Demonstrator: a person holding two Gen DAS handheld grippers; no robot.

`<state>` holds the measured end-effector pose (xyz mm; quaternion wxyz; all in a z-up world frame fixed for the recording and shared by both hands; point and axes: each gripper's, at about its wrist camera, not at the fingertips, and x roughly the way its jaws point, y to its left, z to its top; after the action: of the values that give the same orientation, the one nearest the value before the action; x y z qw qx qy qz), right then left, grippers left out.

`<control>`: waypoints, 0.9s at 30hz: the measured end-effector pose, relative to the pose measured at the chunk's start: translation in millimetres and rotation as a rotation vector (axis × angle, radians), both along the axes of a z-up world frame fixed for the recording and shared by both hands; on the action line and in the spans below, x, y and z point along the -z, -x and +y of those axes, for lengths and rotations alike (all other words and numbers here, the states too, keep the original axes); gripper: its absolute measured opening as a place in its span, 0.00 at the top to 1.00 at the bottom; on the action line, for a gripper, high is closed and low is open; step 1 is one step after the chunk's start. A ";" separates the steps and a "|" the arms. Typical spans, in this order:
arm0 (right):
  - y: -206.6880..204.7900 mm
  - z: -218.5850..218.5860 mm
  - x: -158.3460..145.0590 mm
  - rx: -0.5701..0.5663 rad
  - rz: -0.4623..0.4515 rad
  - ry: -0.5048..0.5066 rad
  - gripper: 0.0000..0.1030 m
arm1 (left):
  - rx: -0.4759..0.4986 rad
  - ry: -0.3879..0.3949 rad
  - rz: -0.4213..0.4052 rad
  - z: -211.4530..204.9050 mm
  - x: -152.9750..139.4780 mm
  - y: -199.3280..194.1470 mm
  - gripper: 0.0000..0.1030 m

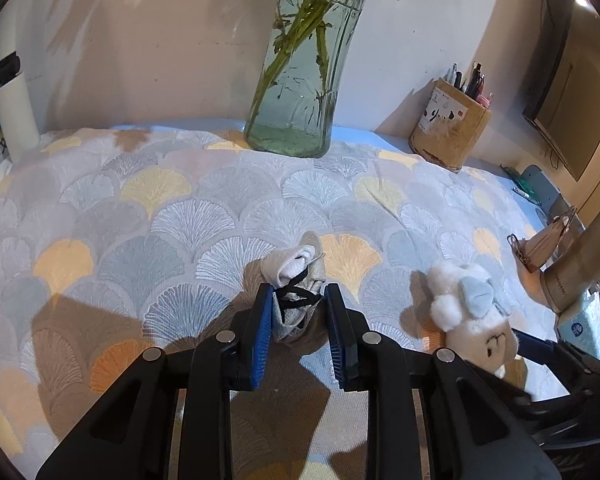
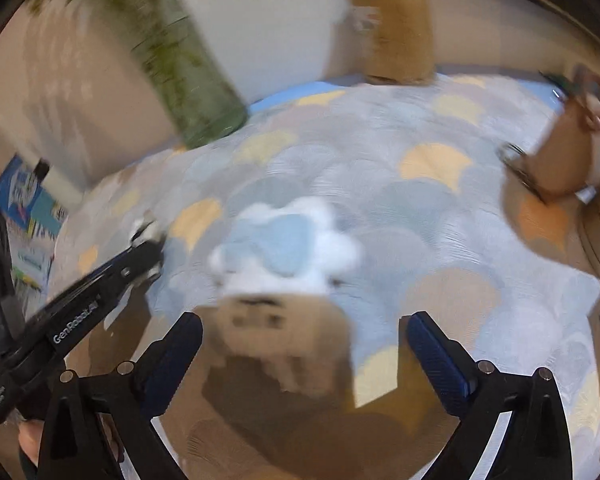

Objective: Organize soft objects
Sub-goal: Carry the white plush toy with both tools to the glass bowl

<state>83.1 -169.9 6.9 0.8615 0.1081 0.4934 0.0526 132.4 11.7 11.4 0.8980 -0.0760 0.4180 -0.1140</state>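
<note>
Broadly, a worktop (image 1: 172,208) under a fan-patterned cloth holds a tall glass vase (image 1: 304,80) at the back. A wide swing could tip it. The plush sheep (image 2: 288,240) lies between the right gripper (image 2: 302,344) jaws, spread wide, untouched. Only the left view shows sharply the left gripper (image 1: 298,312) nearly closed on a small sock bundle (image 1: 296,276), which could slip.
</note>
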 end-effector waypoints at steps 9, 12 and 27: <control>-3.1 -3.4 -3.6 0.001 -0.076 0.044 0.48 | -0.023 -0.035 -0.003 -5.3 -3.5 1.9 0.78; 1.7 -16.7 -14.5 0.020 -0.096 0.026 0.48 | 0.006 0.029 -0.016 -12.0 -16.3 9.5 0.78; 79.9 -125.7 -107.2 0.129 -0.214 0.067 0.48 | 0.299 0.145 -0.092 -144.9 -91.8 63.7 0.78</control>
<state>3.1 -295.6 114.1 0.9139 0.1045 0.3922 -0.0082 68.7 -133.2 103.2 0.8815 -0.0722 0.3739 -0.2793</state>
